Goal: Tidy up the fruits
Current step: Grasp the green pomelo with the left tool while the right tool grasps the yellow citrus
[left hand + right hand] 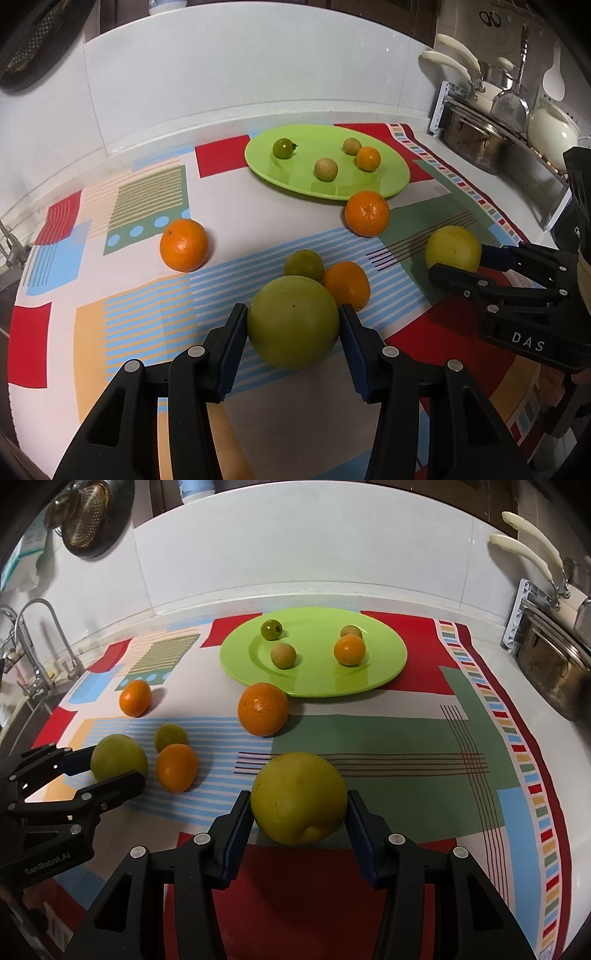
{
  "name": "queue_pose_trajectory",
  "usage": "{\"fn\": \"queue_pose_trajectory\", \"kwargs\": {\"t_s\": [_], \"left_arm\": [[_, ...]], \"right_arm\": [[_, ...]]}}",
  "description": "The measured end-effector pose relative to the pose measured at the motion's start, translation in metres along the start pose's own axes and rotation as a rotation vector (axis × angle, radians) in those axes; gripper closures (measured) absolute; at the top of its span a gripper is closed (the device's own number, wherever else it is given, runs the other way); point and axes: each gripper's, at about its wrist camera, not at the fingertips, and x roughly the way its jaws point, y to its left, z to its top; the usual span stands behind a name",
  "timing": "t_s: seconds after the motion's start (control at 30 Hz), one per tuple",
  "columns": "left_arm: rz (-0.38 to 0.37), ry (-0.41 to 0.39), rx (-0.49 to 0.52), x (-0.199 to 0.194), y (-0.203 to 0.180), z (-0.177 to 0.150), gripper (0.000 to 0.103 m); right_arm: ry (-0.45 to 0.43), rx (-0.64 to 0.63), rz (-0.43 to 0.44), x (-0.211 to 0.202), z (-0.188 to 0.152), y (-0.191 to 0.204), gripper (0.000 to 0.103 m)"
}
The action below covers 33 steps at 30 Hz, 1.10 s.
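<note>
My left gripper (293,317) is shut on a large green fruit (293,322), which also shows in the right wrist view (119,757). My right gripper (299,805) is shut on a yellow-green citrus (298,798), which also shows in the left wrist view (453,248). A lime-green plate (384,184) at the back of the patterned cloth holds several small fruits, among them a small orange one (368,158). Loose on the cloth lie an orange (184,244), another orange (367,213), a third orange (347,284) and a small green fruit (304,264).
The patterned cloth (406,731) covers a white counter against a white tiled wall. Pots and ladles (476,136) stand on a rack at the right. A tap and sink (37,650) are at the far left. A strainer (86,517) hangs on the wall.
</note>
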Motion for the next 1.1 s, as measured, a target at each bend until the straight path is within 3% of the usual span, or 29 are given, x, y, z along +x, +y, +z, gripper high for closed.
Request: {"fn": "queue_pose_trajectory", "kwargs": {"t_s": [0.67, 1.1], "left_arm": [[-0.041, -0.139, 0.026, -0.054, -0.009, 0.033, 0.054], [-0.037, -0.242, 0.079, -0.075, -0.018, 0.075, 0.054]], "right_arm": [[-0.161, 0.024, -0.004, -0.066, 0.021, 0.009, 0.052], [-0.259, 0.045, -0.008, -0.091, 0.051, 0.002, 0.052]]}}
